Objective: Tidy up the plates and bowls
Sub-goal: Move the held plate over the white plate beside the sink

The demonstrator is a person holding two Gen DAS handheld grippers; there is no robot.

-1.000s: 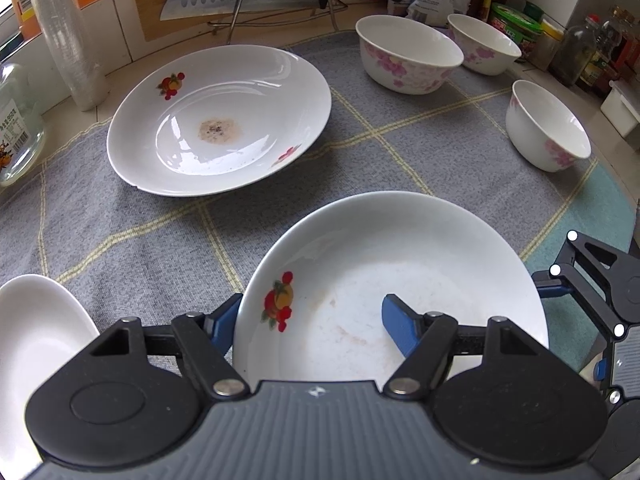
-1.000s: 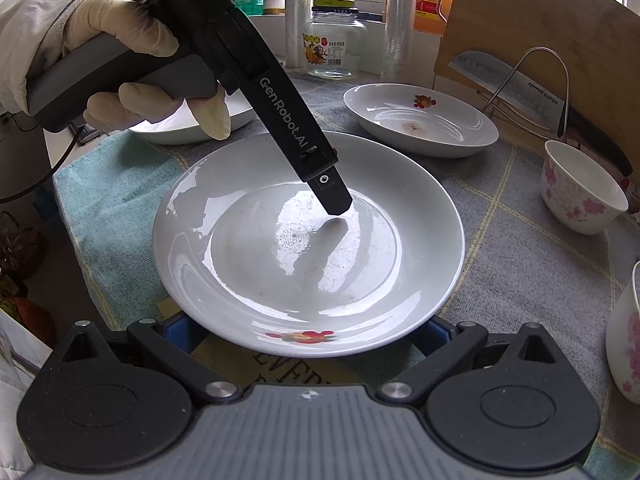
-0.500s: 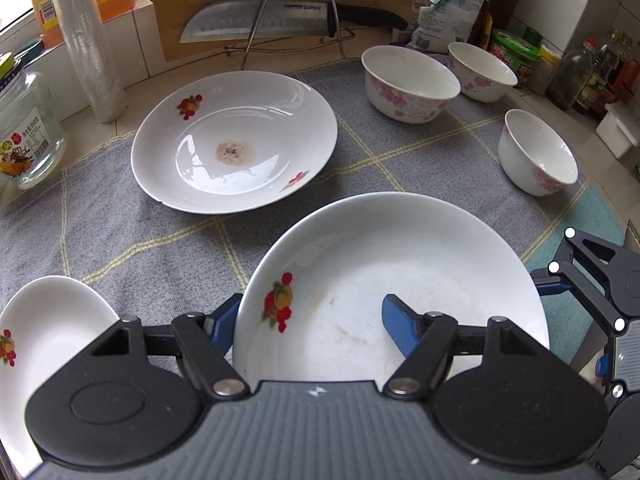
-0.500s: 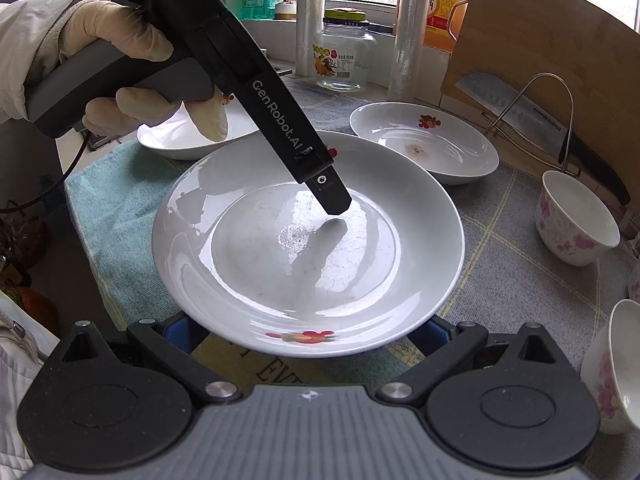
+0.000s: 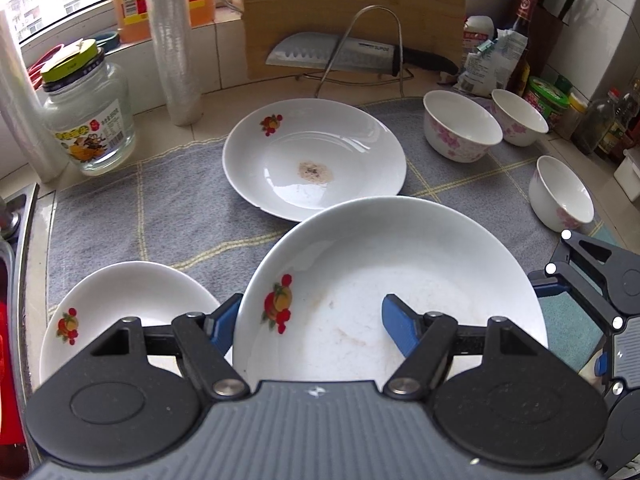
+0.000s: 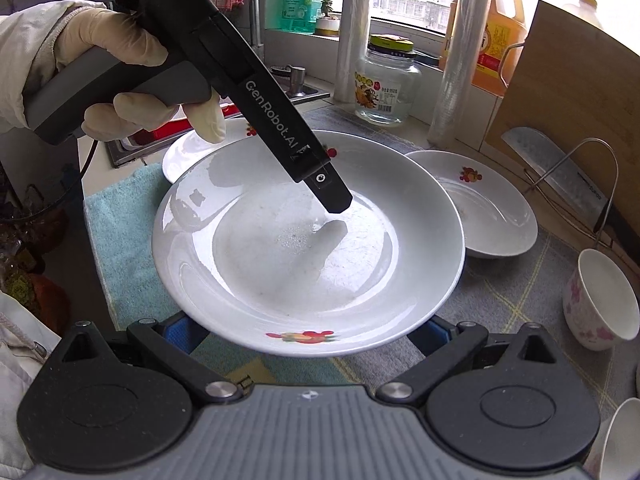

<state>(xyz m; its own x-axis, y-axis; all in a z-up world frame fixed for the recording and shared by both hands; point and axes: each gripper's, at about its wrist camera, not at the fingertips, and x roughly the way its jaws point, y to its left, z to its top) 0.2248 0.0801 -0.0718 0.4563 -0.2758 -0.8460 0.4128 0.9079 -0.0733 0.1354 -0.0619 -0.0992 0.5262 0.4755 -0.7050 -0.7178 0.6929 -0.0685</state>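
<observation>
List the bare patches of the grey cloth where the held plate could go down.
Bare grey cloth lies between the glass jar, the stained plate and the near-left plate. A narrower strip runs between the stained plate and the floral bowls. The far-right counter is crowded with bottles.

A grey checked cloth (image 5: 168, 216) is spread over the counter. Behind it, a knife (image 5: 352, 54) is propped on a wire stand (image 5: 360, 40) against a wooden board (image 5: 352, 8). A glass jar (image 5: 86, 116) with a yellow-green lid is set beside rolls of plastic film (image 5: 172, 40). Bottles (image 5: 524, 28) are crowded at the right.
</observation>
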